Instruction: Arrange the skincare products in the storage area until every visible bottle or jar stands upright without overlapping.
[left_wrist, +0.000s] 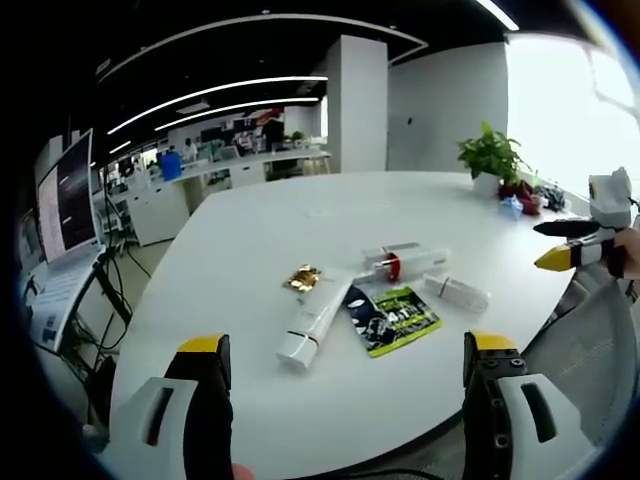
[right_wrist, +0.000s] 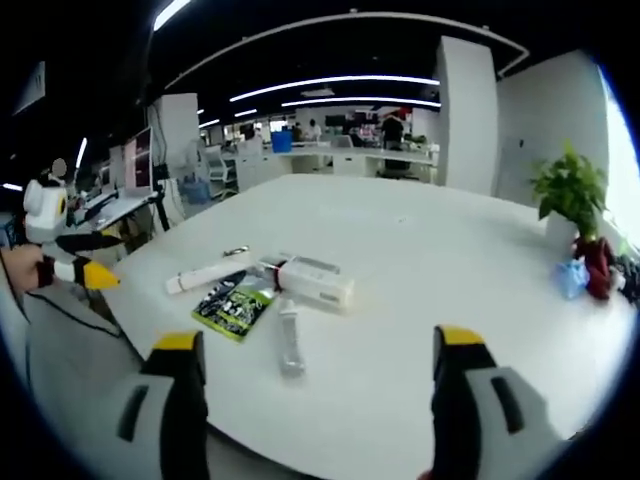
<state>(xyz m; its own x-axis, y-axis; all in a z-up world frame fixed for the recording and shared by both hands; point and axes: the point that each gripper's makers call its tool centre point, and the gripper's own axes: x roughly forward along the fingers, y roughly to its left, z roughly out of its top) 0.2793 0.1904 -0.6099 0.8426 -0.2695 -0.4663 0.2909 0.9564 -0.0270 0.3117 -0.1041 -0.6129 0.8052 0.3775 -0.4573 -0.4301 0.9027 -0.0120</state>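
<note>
Skincare items lie flat in a loose cluster on the white worktop (left_wrist: 260, 250) — none upright; a long white tube (left_wrist: 318, 318) lies on its side, cap end toward the left gripper view's camera; a small gold crumpled packet (left_wrist: 302, 278) just beside its far end; a green-and-black sachet (left_wrist: 392, 318) flat next to the tube; a white box with a red band (left_wrist: 405, 261) lying behind the sachet; a small white bottle (left_wrist: 456, 292) on its side just beside the sachet, apart from the box. In the right gripper view the same cluster: tube (right_wrist: 208, 272), sachet (right_wrist: 236, 303), box (right_wrist: 316, 281), small bottle (right_wrist: 290, 350) lying nearest the camera. Left tongs (left_wrist: 345, 385) spread wide, holding nothing, short of the cluster; right tongs (right_wrist: 317, 385) spread wide too, empty, near the worktop edge. A potted plant (left_wrist: 490, 158) stands at the far side of the worktop, well apart; office desks and a monitor (left_wrist: 68, 195) behind.
</note>
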